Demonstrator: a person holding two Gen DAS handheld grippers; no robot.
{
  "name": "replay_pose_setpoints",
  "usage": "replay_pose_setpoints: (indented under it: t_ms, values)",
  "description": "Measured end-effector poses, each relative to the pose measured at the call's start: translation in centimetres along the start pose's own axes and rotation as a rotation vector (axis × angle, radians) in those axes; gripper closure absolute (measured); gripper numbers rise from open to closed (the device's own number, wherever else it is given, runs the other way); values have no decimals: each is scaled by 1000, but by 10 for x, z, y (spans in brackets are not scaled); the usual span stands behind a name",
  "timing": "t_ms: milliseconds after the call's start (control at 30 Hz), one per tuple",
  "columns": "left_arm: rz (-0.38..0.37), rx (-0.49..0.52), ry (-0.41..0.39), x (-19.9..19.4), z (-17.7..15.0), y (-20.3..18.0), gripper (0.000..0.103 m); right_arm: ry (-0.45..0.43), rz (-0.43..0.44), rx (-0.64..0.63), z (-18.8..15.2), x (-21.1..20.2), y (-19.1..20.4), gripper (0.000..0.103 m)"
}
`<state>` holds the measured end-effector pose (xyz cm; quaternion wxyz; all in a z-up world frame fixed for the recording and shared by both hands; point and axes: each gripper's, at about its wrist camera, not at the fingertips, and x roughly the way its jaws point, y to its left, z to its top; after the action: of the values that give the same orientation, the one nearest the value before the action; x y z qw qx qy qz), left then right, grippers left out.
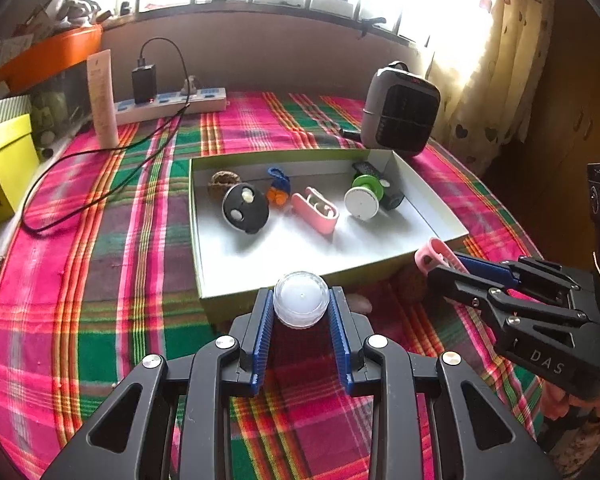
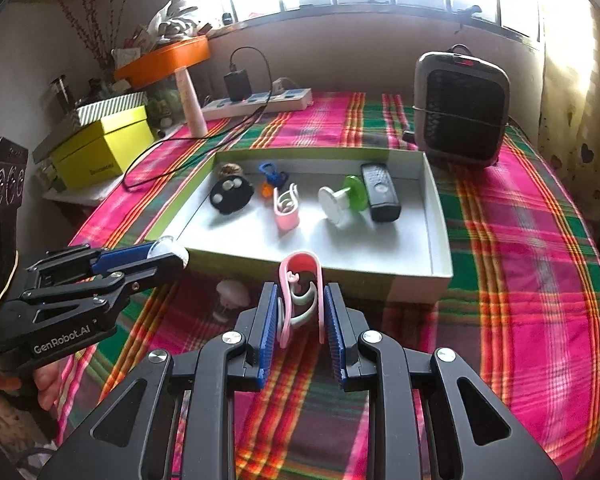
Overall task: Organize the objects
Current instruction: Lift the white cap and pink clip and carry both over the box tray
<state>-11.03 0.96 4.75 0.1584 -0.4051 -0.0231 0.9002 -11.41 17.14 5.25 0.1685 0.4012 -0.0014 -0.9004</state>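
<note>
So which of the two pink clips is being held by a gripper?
The pink clip clamped in the right gripper, in front of the box; the other pink clip lies inside the box.

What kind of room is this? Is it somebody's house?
Probably a room in a home. A plaid tablecloth covers the table under a window with a patterned curtain, and household things stand around: a small heater, a power strip and a white tray of small objects.
</note>
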Motion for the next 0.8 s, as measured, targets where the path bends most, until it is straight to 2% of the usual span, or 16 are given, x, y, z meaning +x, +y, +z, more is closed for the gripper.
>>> replay_pose_setpoints:
  t_ms: [100,800]
  values:
    - [-4,1,-3,3,5,-1,78,0,-25,-3,6,2,-5,78]
    - [12,-7,-17,15,28,6,78,2,-56,8,25,14,-24,78]
